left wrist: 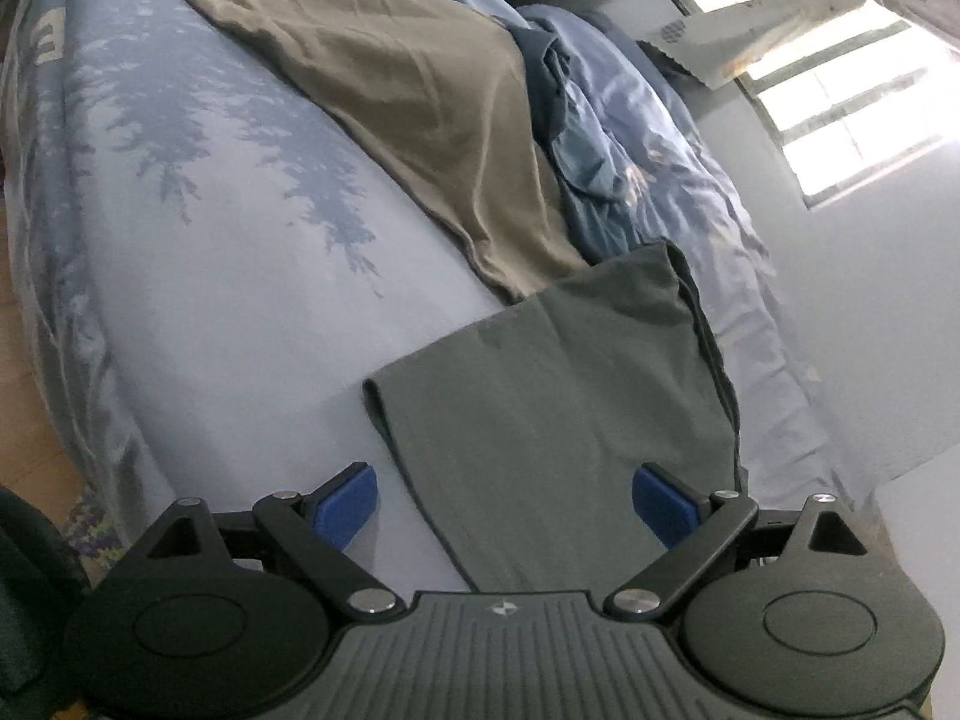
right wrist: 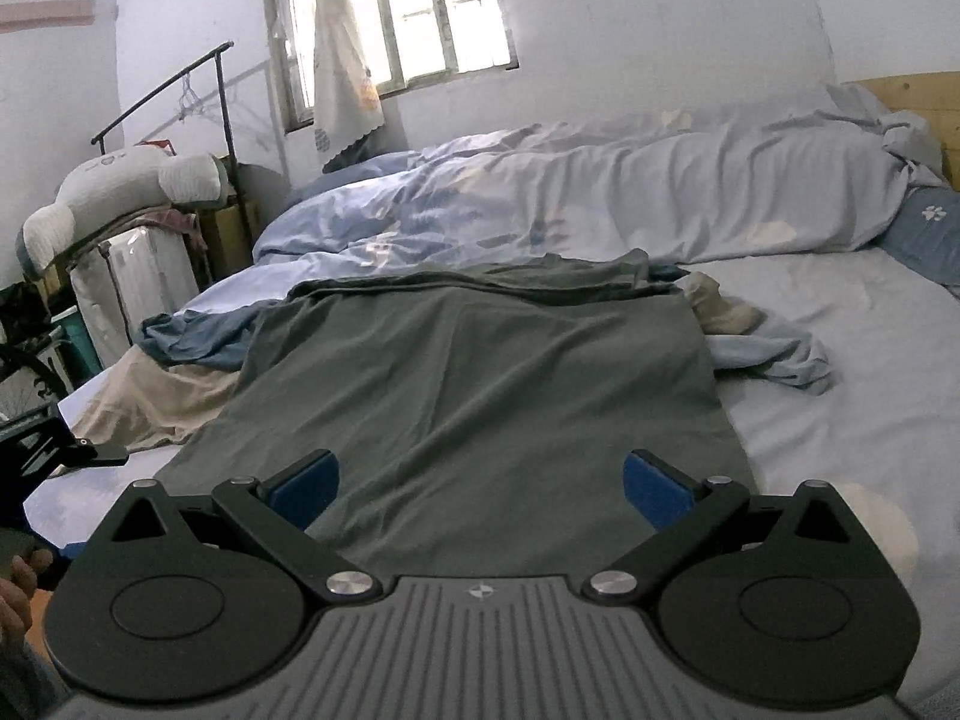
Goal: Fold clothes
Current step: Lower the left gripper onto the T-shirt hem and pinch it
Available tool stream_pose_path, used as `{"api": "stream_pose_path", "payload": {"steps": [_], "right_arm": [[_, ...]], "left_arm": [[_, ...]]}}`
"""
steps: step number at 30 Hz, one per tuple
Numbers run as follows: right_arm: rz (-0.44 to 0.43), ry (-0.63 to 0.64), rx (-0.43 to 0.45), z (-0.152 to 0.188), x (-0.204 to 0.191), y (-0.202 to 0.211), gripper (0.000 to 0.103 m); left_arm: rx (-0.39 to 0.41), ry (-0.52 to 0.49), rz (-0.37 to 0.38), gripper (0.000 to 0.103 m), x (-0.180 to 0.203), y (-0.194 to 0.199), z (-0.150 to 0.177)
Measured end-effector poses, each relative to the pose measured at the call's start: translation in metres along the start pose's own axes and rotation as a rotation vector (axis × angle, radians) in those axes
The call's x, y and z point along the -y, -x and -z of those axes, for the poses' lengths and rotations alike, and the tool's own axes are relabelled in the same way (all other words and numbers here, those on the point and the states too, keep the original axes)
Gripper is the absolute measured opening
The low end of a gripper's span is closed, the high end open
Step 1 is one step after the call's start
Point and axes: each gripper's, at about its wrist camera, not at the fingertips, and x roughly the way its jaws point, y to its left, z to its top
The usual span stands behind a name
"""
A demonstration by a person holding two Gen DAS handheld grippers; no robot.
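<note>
A dark grey-green garment (left wrist: 564,396) lies folded flat on the light blue bed sheet (left wrist: 240,276); it also shows in the right wrist view (right wrist: 480,396). My left gripper (left wrist: 505,504) is open and empty, its blue pads either side of the garment's near edge. My right gripper (right wrist: 480,489) is open and empty over the garment's near edge. A tan garment (left wrist: 384,96) lies spread on the bed beyond it, partly seen at left in the right wrist view (right wrist: 150,396). A blue garment (right wrist: 198,333) lies crumpled beside it.
A rumpled light blue duvet (right wrist: 600,198) runs along the far side of the bed by the wall. A window (right wrist: 408,12) with a curtain is behind. A rack with a pillow and boxes (right wrist: 132,228) stands left of the bed. A small beige item (right wrist: 720,306) lies past the grey garment.
</note>
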Motion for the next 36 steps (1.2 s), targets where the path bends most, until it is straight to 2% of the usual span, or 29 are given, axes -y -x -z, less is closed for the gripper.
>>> {"api": "stream_pose_path", "payload": {"steps": [7,16,22,25,27,28,30,33,36], "right_arm": [[-0.025,0.004,-0.007,0.001,-0.003,-0.001,0.101],[-0.040,-0.012,-0.033,0.005,-0.003,-0.004,0.101],[-0.047,0.021,-0.044,0.008,-0.008,-0.006,0.101],[-0.045,0.048,-0.050,0.011,-0.013,-0.008,0.101],[-0.043,0.073,-0.054,0.013,-0.017,-0.009,0.101],[-0.042,0.086,-0.055,0.014,-0.019,-0.009,0.101],[-0.035,0.111,-0.057,0.016,-0.022,-0.010,0.101],[-0.027,0.150,-0.067,0.020,-0.028,-0.012,0.101],[-0.033,0.172,-0.089,0.024,-0.033,-0.016,0.101]], "left_arm": [[0.025,0.006,0.005,0.095,-0.001,-0.012,-0.008],[0.052,-0.009,0.068,0.095,-0.006,-0.020,-0.010],[0.020,-0.002,0.151,0.093,-0.007,-0.028,-0.005],[-0.004,0.004,0.158,0.071,-0.008,-0.033,-0.003],[-0.013,0.014,0.146,0.050,-0.010,-0.035,-0.003],[-0.017,0.022,0.140,0.045,-0.011,-0.036,-0.003],[-0.026,0.028,0.116,0.022,-0.012,-0.038,-0.002],[-0.032,0.033,0.102,0.009,-0.014,-0.038,-0.001],[-0.028,0.054,0.124,0.007,-0.017,-0.035,-0.002]]}}
